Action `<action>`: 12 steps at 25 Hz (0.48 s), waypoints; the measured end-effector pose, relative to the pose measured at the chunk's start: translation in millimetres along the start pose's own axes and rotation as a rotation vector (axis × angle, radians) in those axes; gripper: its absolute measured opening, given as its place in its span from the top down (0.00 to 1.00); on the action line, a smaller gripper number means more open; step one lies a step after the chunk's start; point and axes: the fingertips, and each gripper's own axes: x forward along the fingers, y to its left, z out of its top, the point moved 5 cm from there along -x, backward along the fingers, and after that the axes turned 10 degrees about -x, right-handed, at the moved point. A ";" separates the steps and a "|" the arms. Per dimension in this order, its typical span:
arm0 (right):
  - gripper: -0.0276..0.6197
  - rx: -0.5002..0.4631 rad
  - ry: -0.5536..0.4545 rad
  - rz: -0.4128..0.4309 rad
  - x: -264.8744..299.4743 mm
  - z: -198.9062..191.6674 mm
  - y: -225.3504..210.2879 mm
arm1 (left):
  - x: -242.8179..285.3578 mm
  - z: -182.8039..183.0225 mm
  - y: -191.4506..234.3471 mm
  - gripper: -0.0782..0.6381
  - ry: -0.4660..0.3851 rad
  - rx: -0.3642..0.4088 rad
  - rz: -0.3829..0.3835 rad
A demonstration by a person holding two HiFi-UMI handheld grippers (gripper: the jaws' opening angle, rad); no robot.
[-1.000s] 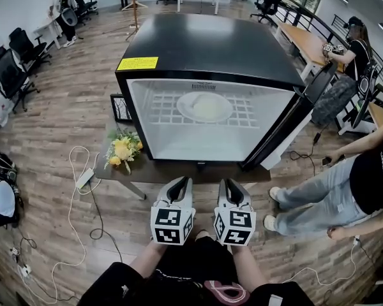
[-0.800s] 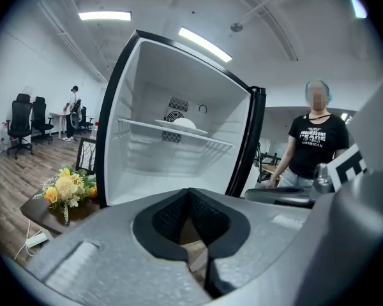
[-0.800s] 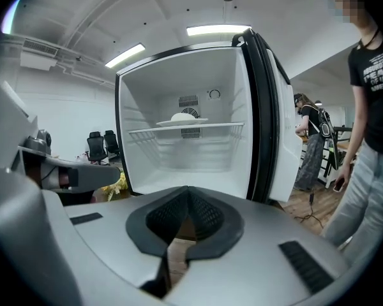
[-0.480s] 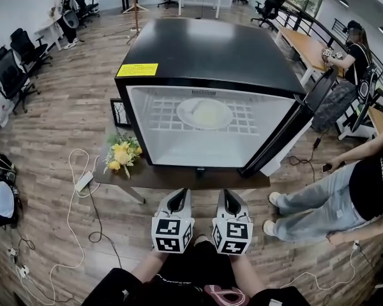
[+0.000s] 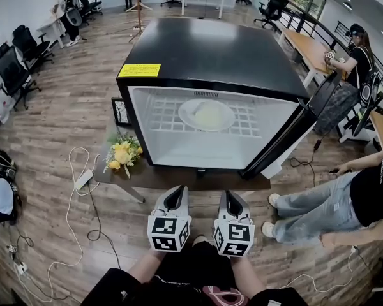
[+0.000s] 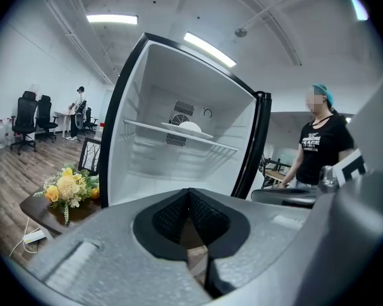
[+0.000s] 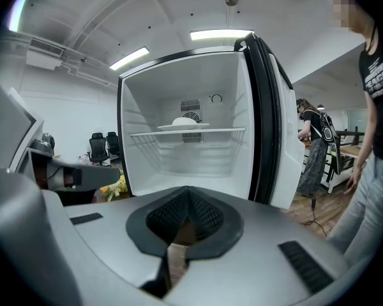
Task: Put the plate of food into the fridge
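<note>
Left gripper [image 5: 177, 195] and right gripper [image 5: 232, 200] are both pinched together with nothing between the jaws, side by side in front of the open fridge [image 5: 212, 50]. The plate of food [image 5: 207, 115] sits inside the fridge on its wire shelf [image 5: 163, 110] (roughly mid-shelf). Flowers [image 5: 122, 152] lie by the fridge's left front corner.

A yellow bouquet [image 5: 122, 152] sits on the low table [image 5: 179, 178] beside a small picture frame [image 5: 120, 111].

Head view steeply down on fridge [image 5: 210, 50], both gripper views low, near, facing its open interior
</note>
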 end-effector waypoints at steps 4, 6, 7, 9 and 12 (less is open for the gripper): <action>0.95 -0.009 -0.003 0.013 1.6 -1.0 4.1 | 0.9 -3.0 1.3 0.88 0.008 0.002 0.003; 0.95 -0.015 -0.006 0.021 3.0 -0.8 6.0 | 1.7 -4.4 1.7 0.88 0.011 0.003 0.002; 0.95 -0.019 -0.008 0.023 3.4 -0.3 6.6 | 2.2 -4.8 1.6 0.88 0.012 0.005 0.001; 0.95 -0.026 -0.012 0.027 4.0 0.8 7.6 | 2.8 -5.2 1.2 0.88 0.015 0.007 -0.001; 0.95 -0.031 -0.014 0.029 5.0 1.8 8.4 | 3.7 -5.9 1.2 0.88 0.020 0.008 -0.004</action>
